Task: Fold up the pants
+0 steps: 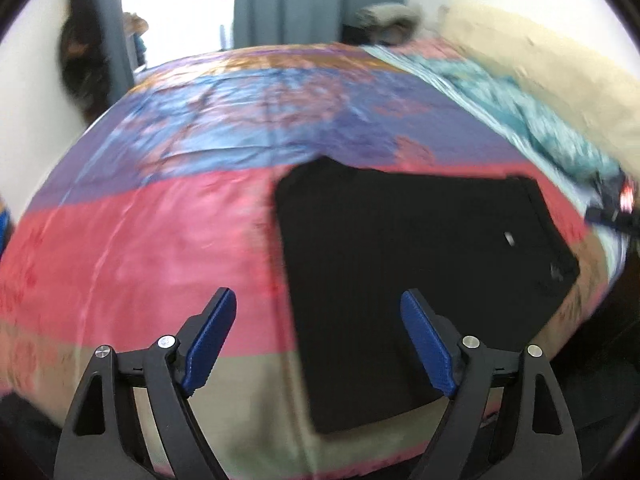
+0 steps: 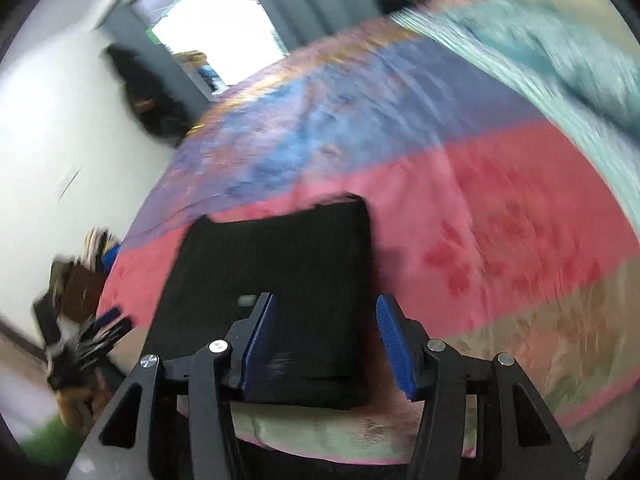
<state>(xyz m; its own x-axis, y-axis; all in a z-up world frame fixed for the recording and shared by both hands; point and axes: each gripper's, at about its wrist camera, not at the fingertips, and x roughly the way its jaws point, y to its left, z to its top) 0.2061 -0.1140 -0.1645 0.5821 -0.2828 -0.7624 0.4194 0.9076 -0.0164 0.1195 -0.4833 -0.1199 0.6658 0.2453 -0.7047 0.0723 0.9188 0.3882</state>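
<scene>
We hold both grippers with jaws spread wide and gripping nothing. The black pants point(image 1: 404, 280) lie folded into a flat rectangle on the striped bedspread point(image 1: 160, 240), ahead of the left gripper point(image 1: 318, 340) and toward its right jaw; they sit just beyond the right gripper point(image 2: 326, 344), mostly toward its left jaw. We judge the cloth soft, light and limp, so we would pinch it at a corner or along a folded edge.

bedspread point(image 2: 500, 208) motion-blurred, floor clutter point(image 2: 80, 320) unreadable
</scene>
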